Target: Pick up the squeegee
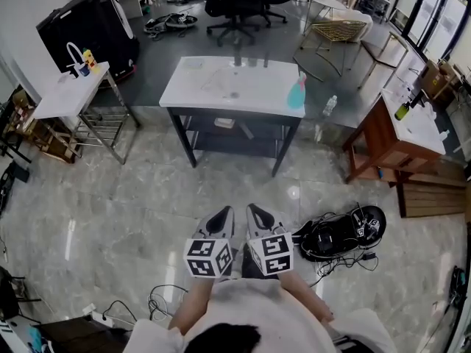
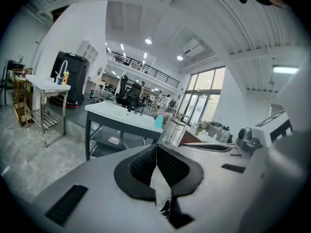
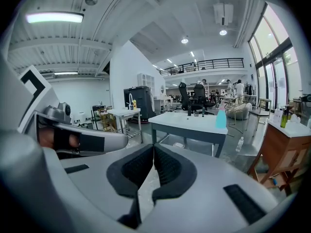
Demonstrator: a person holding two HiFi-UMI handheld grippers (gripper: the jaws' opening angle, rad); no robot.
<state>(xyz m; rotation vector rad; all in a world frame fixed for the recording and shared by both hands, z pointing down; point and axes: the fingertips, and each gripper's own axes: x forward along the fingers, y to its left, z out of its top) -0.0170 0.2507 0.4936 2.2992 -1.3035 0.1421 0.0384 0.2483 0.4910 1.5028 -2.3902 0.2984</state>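
White table (image 1: 199, 87) lies straight ahead, well apart from both grippers, with a blue spray bottle (image 1: 296, 94) at its right edge. Left gripper (image 1: 223, 213) and right gripper (image 1: 255, 212) are level, jaws closed and empty. The squeegee is not discernible, probably on the table; its axis and the nearer hand cannot be told.

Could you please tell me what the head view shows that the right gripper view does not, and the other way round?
Only the head view: the marker cubes on the left gripper and right gripper, held side by side, and the black gear with cables on the floor. Only the right gripper view: that gripper's jaws closed tip to tip with nothing between them, the ceiling lamp and the balcony railing. Both: the white table with the blue spray bottle on it.
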